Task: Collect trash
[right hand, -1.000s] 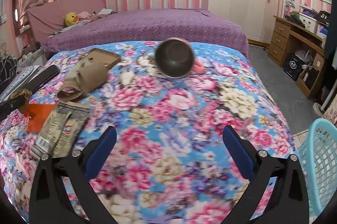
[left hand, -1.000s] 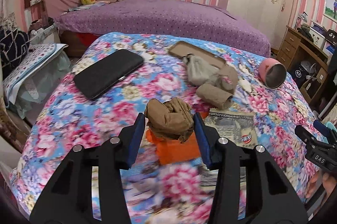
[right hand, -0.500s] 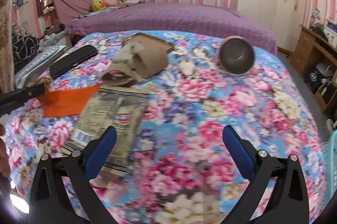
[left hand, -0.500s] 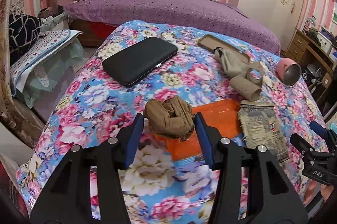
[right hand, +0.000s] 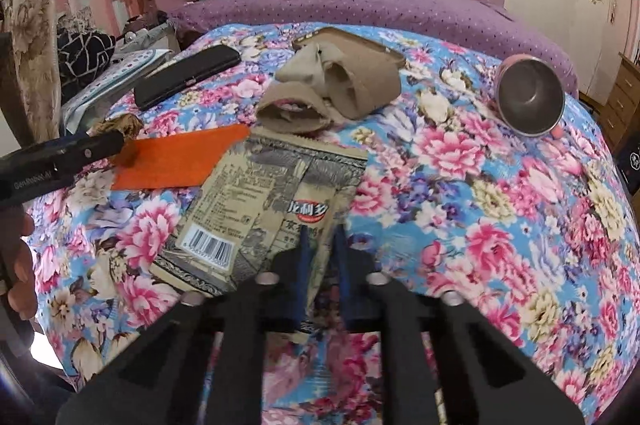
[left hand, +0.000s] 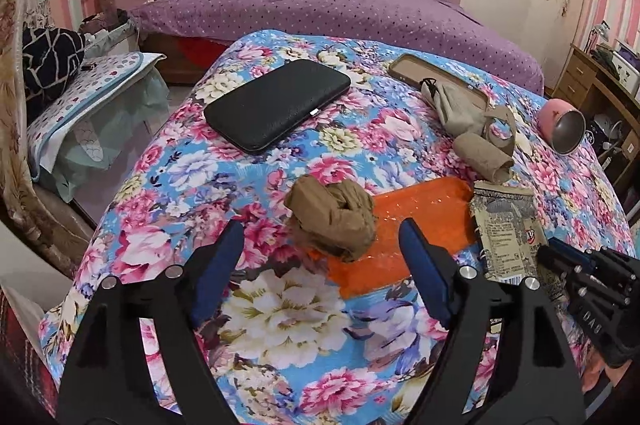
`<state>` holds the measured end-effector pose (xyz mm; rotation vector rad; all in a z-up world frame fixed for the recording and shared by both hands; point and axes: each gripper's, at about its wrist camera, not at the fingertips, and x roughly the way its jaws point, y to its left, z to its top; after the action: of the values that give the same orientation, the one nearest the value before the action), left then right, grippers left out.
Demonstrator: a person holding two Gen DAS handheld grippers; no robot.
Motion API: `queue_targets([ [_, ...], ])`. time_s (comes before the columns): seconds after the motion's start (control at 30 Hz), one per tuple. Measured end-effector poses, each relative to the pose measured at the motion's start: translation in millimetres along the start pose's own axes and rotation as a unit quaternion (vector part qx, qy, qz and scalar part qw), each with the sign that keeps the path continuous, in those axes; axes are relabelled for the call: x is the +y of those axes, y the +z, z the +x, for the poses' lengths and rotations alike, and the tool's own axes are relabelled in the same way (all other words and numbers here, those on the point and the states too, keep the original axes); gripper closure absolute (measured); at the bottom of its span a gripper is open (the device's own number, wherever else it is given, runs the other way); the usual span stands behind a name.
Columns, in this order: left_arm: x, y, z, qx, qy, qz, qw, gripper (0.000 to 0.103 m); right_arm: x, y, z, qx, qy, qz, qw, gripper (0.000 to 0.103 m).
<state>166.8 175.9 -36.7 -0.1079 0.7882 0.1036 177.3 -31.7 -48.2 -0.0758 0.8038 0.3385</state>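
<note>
on the floral bedspread (right hand: 500, 185): snack wrapper (right hand: 264, 209), beside an orange sheet (right hand: 180, 161)
right gripper (right hand: 322, 257): pinched tight on wrapper's near edge
left gripper (left hand: 320, 249): opening, brown wad (left hand: 332, 215) loose between
handling: light, crinkly, likely slippery; edge grip best

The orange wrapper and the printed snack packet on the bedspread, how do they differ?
The orange wrapper is plain; the snack packet carries print and a barcode. A crumpled brown wad sits on the orange wrapper; the right gripper is shut on the snack packet's edge. Both lie flat, overlapping.
</note>
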Motion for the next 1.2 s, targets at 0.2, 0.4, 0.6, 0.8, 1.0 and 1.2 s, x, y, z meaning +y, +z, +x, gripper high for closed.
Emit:
queue_targets([
  [0.2,-8.6,-1.6,-2.7,-0.009,0.012,0.023,0.9996,0.025,-30.9,-0.9,-24.5,-0.036,-0.049,0.004,0.998,0.099],
  [0.4,-12.2,1.4,-3.4,-0.019,0.022,0.025,0.9993,0.029,-96.2,-8.3,-39.2,-0.031,-0.091,0.051,0.994,0.098],
  [0.6,-23.8,1.1,10.9,-0.005,0.034,0.044,0.9985,0.059,-145.4,-16.9,-52.4,-0.030,-0.122,0.076,0.989,0.098],
  [0.8,-19.8,14.6,-12.7,-0.056,-0.021,-0.012,0.9981,0.060,-161.2,-24.7,-53.9,-0.023,-0.125,0.074,0.989,0.098],
  [1.0,-51.2,16.4,-22.7,-0.077,-0.058,0.003,0.9953,0.059,-169.0,-27.2,-58.7,-0.026,-0.130,0.077,0.988,0.098],
  [1.2,-87.0,6.7,-0.9,-0.043,-0.037,0.059,0.9966,0.047,-187.8,-32.4,-66.3,-0.029,-0.136,0.099,0.985,0.098],
])
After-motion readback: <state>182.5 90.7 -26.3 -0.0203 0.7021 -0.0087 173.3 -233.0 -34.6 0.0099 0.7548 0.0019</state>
